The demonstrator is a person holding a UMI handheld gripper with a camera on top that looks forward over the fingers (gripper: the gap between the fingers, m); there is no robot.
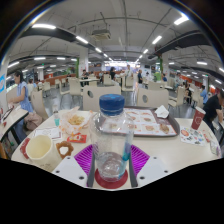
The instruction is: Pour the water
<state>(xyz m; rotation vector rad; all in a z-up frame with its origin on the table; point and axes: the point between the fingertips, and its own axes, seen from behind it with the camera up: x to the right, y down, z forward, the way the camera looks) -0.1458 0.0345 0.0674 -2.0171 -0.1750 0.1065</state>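
A clear plastic water bottle (112, 140) with a blue cap (112, 103) stands upright between my fingers. My gripper (112, 165) is shut on its lower body, with the magenta pads (85, 158) pressed against both sides. A red round thing (112, 181) shows under the bottle's base; I cannot tell what it is. A beige cup (38, 148) stands on the white table (185, 150), to the left of the fingers and apart from the bottle.
Beyond the bottle lies a tray (152, 123) with food, and a red can (197, 120) stands to its right. A small plate of food (75, 121) sits at the back left. People sit at both sides in a canteen hall with more tables behind.
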